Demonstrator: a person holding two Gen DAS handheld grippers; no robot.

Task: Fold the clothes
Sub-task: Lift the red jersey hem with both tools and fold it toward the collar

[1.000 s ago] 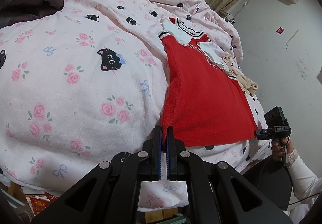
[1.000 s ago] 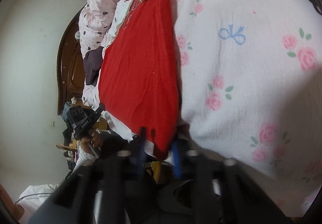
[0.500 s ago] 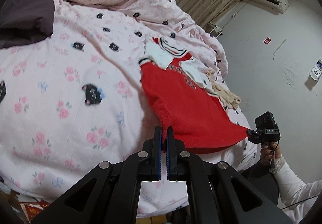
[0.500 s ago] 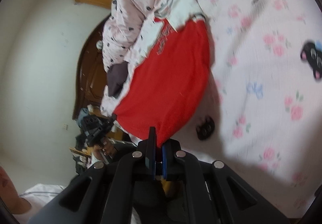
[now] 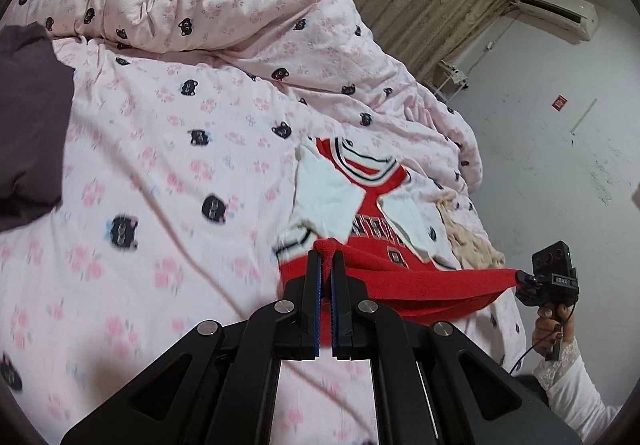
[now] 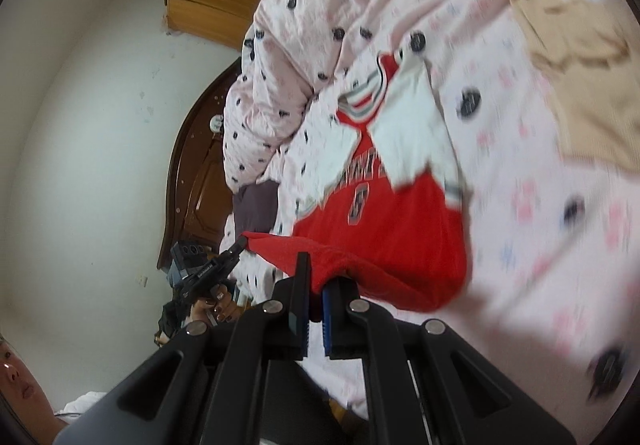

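Quilt: pink, with cat faces and roses, it covers the bed.
Jersey: red and white, it lies on the quilt; its bottom hem is lifted and stretched between the two grippers.
Beige cloth: crumpled on the quilt, beside the jersey.
Left gripper: pressed together, pinching one hem corner.
Right gripper: pressed together, pinching the other hem corner.

Motion-blurred bedspread, jersey lettering unreadable, beige garment cut off by frame edge
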